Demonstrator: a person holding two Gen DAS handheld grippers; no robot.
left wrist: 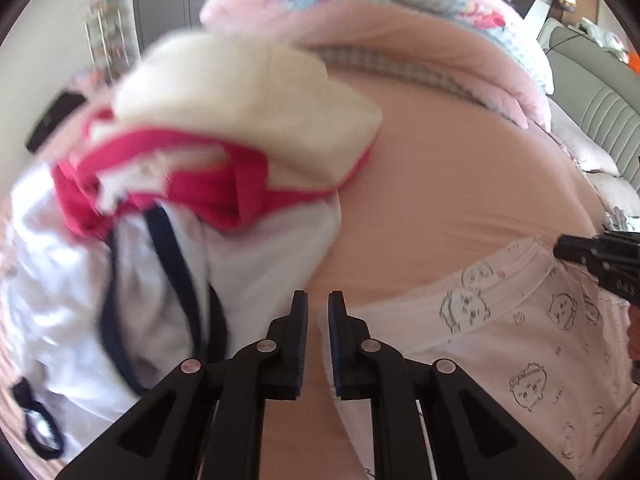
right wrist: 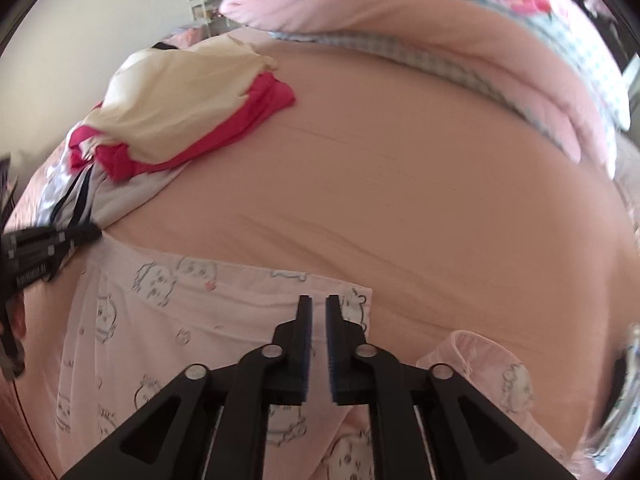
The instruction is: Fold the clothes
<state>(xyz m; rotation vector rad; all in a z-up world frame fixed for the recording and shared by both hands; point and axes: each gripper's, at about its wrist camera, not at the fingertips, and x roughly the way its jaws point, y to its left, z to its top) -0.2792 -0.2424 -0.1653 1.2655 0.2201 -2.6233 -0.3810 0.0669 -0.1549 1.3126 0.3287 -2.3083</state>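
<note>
A pale pink garment printed with cartoon faces [right wrist: 192,320] lies flat on the pink bed sheet [right wrist: 400,168]; it also shows in the left wrist view [left wrist: 520,344]. My left gripper [left wrist: 318,304] hovers just past the garment's left edge, jaws nearly together with a narrow gap, holding nothing. My right gripper [right wrist: 318,308] is over the garment's far right corner, jaws nearly together, nothing visibly between them. Each gripper shows at the edge of the other's view: the right one [left wrist: 600,260] and the left one [right wrist: 48,244].
A pile of clothes sits at the left: a cream piece [left wrist: 248,92], a magenta piece [left wrist: 192,184] and a white garment with navy trim [left wrist: 132,280]. A rolled pink quilt [right wrist: 460,16] lies along the far side of the bed. A grey headboard [left wrist: 608,112] is at right.
</note>
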